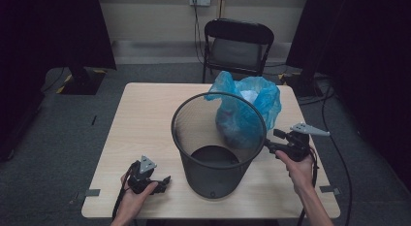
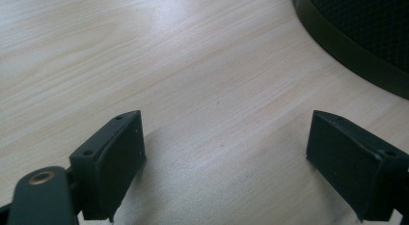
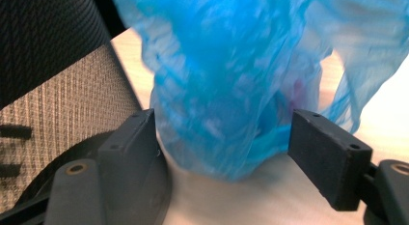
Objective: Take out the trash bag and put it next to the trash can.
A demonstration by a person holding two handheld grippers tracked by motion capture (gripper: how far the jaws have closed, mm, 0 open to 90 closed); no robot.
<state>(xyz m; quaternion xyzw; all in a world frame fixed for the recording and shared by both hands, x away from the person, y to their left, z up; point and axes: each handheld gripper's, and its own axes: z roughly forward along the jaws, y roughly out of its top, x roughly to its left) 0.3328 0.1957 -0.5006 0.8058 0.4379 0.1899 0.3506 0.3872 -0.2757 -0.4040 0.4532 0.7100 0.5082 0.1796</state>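
A black mesh wastebasket (image 1: 218,143) stands upright in the middle of the table. Behind it to the right sits a filled blue plastic bag (image 1: 249,109), its top loosely open. My right gripper (image 1: 268,144) is at the basket's right side, pointing at the bag's base. In the right gripper view it (image 3: 222,123) is open, with the lower part of the bag (image 3: 226,90) just ahead between the jaws and the basket's mesh (image 3: 53,56) at the left. My left gripper (image 1: 165,181) rests low on the table left of the basket, open (image 2: 226,121) over bare wood.
The light wood table (image 1: 145,119) has free room on its left half and along the front edge. The basket's base rim (image 2: 357,56) lies close to the left gripper. A black folding chair (image 1: 237,46) stands behind the table, with cables on the floor at the right.
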